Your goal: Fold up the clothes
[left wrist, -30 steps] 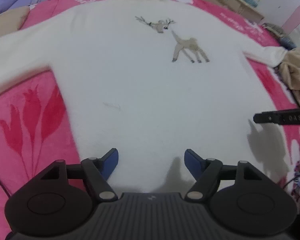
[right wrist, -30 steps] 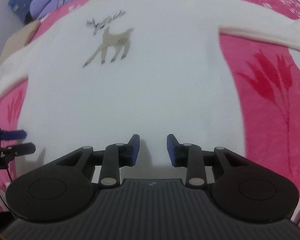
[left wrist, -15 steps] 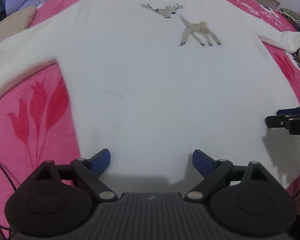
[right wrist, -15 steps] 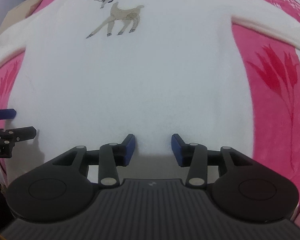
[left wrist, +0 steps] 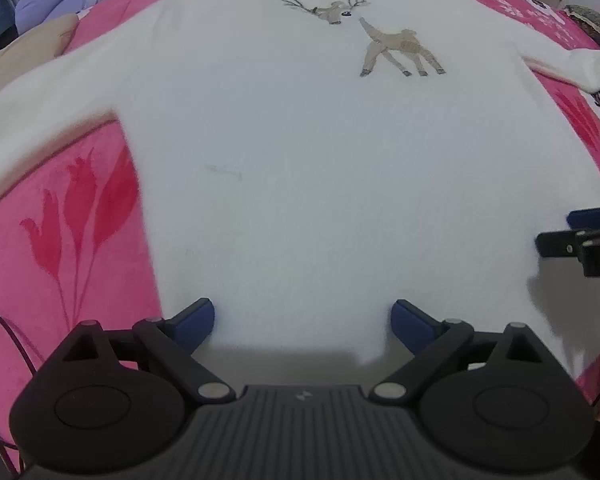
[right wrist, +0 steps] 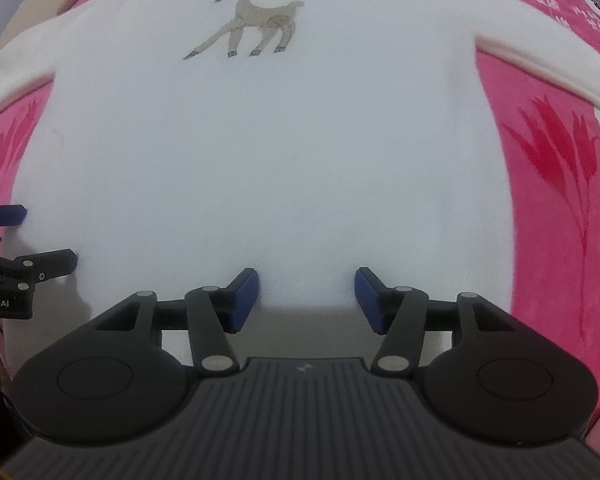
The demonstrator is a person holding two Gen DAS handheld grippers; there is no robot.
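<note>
Left view: my left tool (left wrist: 302, 316), jaws just opening wide, nothing pinched, sits over the near hem of the white sweater (left wrist: 320, 184), which lies flat and unfolded ahead on the pink blanket (left wrist: 64, 248). No fold made yet.

Right view: my right tool (right wrist: 306, 294), jaws just opening, empty, over the same hem. Sleeve (right wrist: 540, 68) spread right; nothing obstructs.

Flat white sweater (left wrist: 300, 200) on pink blanket (left wrist: 60, 240), nothing upright blocking passage
</note>
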